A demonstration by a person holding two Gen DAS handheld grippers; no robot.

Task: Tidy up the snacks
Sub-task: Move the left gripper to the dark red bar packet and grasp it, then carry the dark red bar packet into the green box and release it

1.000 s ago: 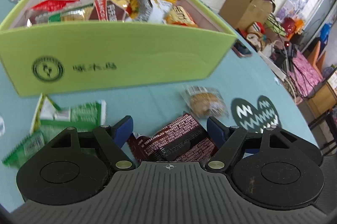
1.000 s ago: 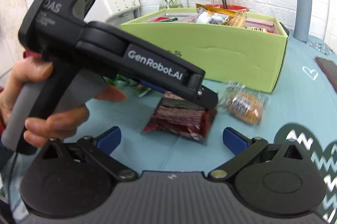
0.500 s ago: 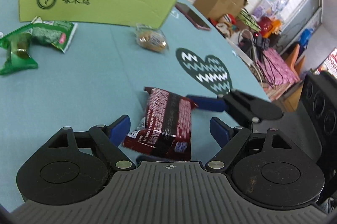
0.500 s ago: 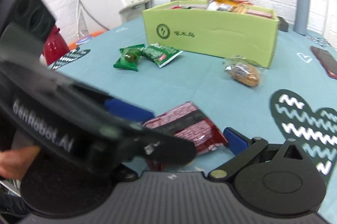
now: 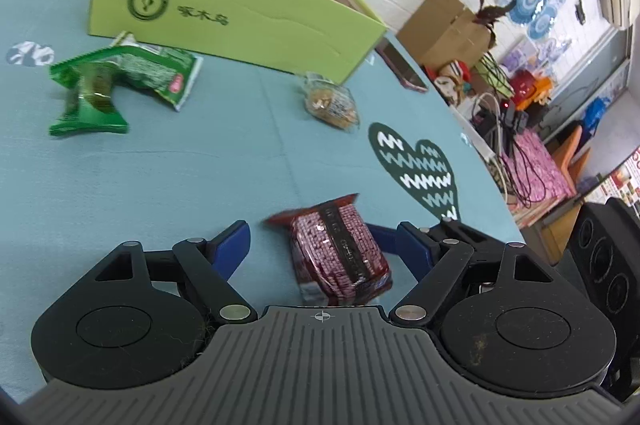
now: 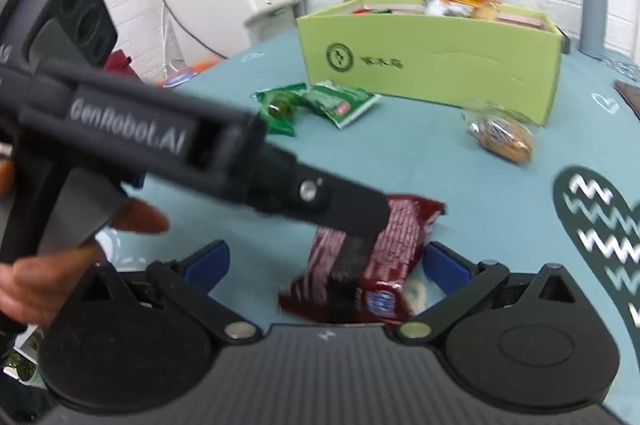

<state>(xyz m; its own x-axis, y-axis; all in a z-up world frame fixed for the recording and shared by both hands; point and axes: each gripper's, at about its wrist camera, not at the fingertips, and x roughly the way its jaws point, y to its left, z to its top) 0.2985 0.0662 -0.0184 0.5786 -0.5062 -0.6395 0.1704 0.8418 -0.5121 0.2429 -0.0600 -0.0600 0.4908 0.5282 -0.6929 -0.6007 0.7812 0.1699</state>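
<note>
Two green packets [image 5: 120, 81], one cookie [image 5: 331, 101], one red snack [image 5: 340, 257] outside box [image 5: 240, 21]

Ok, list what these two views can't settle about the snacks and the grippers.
- Red snack packet: near end cut off by the gripper body in both views; the left gripper crosses it in the right wrist view, so contact is unclear.
- Green box: its wall hides most of the contents.
- Round pastry pack: label blurred.
- Right gripper: fingertips hidden behind its own linkage and the packet.
</note>
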